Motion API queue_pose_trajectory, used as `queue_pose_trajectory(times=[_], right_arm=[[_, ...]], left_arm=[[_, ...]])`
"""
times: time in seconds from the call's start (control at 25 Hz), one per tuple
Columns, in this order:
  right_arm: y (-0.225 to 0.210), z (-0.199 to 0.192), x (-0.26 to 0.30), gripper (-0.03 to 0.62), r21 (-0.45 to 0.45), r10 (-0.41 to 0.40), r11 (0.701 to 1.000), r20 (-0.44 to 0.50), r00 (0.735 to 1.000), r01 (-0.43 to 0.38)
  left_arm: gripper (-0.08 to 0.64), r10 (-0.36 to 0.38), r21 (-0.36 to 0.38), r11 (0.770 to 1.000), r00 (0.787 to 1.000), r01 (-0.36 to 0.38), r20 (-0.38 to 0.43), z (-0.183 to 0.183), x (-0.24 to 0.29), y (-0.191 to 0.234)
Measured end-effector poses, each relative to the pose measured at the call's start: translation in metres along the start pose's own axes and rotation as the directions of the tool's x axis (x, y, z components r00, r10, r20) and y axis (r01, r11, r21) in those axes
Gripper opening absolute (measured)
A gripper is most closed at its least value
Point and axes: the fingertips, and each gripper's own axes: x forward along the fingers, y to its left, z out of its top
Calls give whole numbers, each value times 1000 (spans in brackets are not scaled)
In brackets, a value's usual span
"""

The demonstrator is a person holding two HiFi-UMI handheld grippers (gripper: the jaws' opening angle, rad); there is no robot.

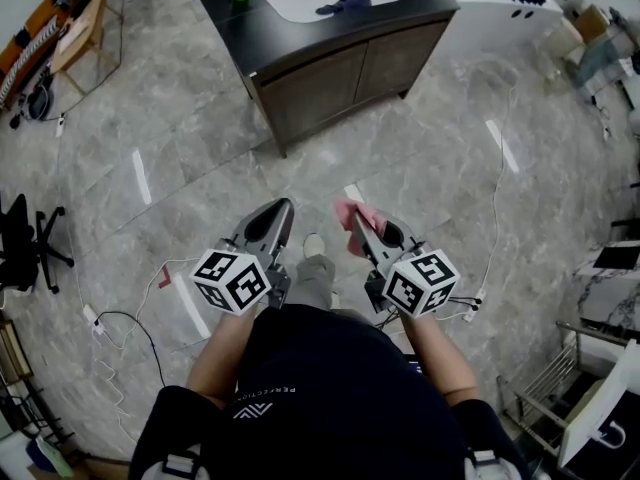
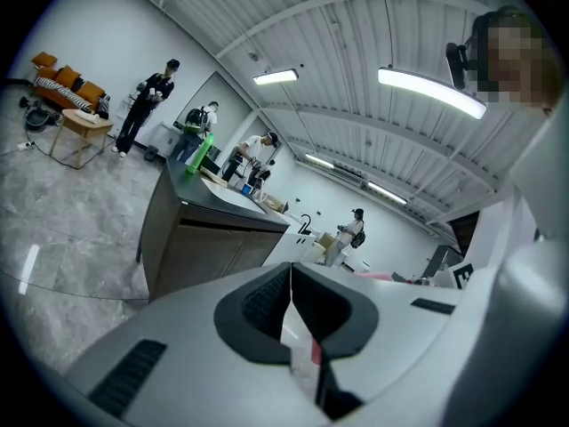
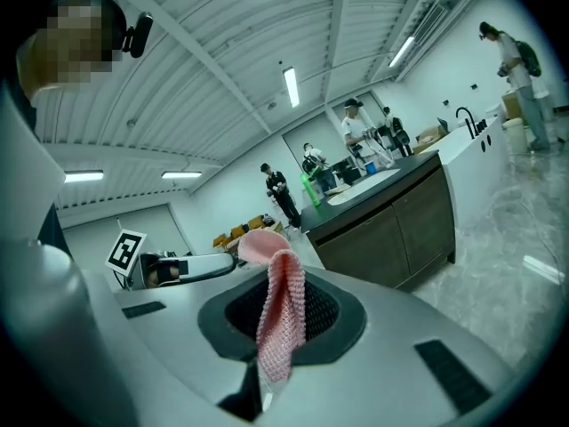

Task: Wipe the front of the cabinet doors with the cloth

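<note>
Cloth (image 3: 281,302): pink knit, probably light, limp and non-slip; best pinched at a bunched fold. Clamped in the right gripper (image 1: 356,226) jaws, well short of the cabinet (image 1: 310,86).
Left gripper (image 1: 283,210): jaws together, empty, alongside.
Pose: forearms level, both aimed cabinetward.
Doors (image 1: 395,58): far ahead, not yet reached.

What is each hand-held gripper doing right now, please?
Left hand-held gripper: closed, empty.
Right hand-held gripper: closed on the pink cloth.
</note>
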Motion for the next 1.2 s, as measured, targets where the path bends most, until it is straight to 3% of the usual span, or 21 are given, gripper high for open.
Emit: queue_pose_trajectory(times=[0.72, 1.0, 1.2], right_arm=[[-51, 50, 150, 43, 11, 90, 996, -85, 992, -89], [-67, 51, 189, 43, -18, 118, 993, -95, 988, -121], [-70, 48, 216, 43, -32, 186, 981, -146, 972, -192]], left_arm=[[11, 99, 1, 995, 995, -99, -22, 62, 77, 103], [11, 91, 70, 994, 995, -88, -44, 63, 100, 125], [9, 118, 29, 993, 993, -117, -20, 61, 109, 135]])
